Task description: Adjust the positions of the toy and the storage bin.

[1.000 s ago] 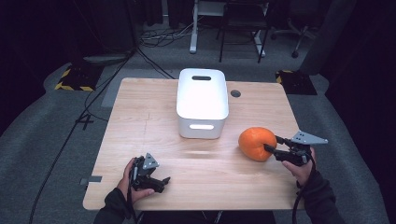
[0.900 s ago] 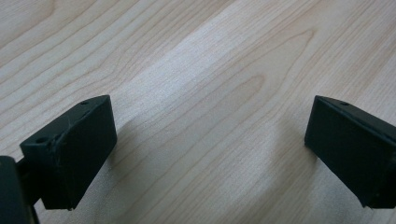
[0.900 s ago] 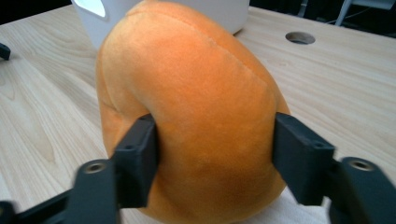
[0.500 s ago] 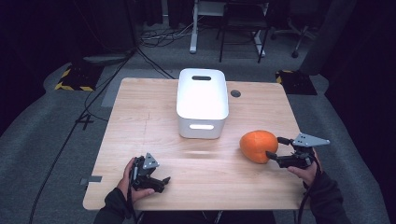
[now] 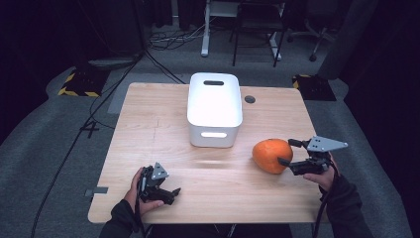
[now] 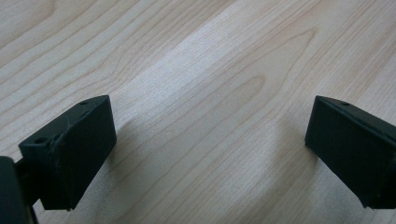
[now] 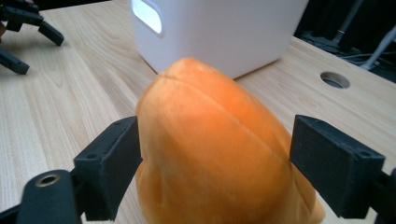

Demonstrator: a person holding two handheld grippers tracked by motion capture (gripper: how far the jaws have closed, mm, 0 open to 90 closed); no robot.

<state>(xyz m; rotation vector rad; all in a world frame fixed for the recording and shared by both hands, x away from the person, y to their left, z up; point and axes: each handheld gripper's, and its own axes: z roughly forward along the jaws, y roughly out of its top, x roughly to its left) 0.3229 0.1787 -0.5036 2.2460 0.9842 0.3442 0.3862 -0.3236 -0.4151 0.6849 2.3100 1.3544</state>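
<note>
Nearest the table's front edge, left gripper (image 5: 171, 192) resting low on the wood in the left hand (image 5: 139, 193), same spot as a second ago, not budged. Jaws spread wide in the left gripper view, bare table (image 6: 210, 93) between them, nothing held.

Over to the right: right gripper (image 5: 289, 151) pulled a touch back toward the near right corner since a second ago, hand (image 5: 324, 173) lower and farther out now. Jaws apart, straddling the orange plush pumpkin (image 5: 272, 155). In the right gripper view, pumpkin (image 7: 215, 154) bulging up between the two black jaws, left jaw against its flank or just off it, a sliver of gap at the right jaw; contact too close to call. Pumpkin sitting on the table's right half, shifted slightly nearer the front edge than a second ago.

Farther back, white bin (image 5: 214, 108) upside down at mid-table, handle slot facing forward, unmoved, a short way behind and left of the pumpkin. Beyond it, round cable hole (image 5: 250, 99) in the tabletop.
</note>
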